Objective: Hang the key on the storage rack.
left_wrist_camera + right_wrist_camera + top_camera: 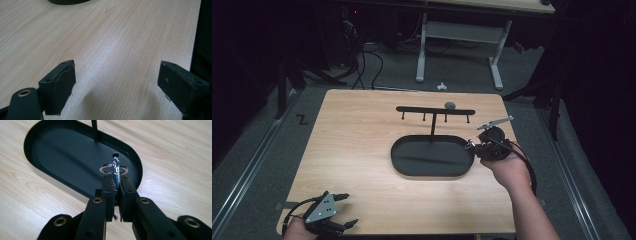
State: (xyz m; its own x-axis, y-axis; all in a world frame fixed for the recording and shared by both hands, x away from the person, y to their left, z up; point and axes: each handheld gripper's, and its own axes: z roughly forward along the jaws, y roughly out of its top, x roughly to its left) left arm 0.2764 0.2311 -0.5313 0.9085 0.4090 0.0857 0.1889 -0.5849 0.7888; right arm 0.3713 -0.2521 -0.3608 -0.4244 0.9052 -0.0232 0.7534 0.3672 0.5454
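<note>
While the right hand-held gripper (116,185) pinched a metal clasp (115,167) with its ring above the black tray's (62,157) edge, the left hand-held gripper (117,87) sat wide open, empty, on the table (112,37).

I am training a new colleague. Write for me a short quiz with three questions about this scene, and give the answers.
1. True or false: the right gripper is shut on a metal clip with a ring.
2. Which gripper has its jaws open with nothing between them? A) left gripper B) right gripper
3. Fill in: the oval black tray carries an upright post with a ____ bar holding pegs.

Key: 1 true; 2 A; 3 horizontal.
</note>
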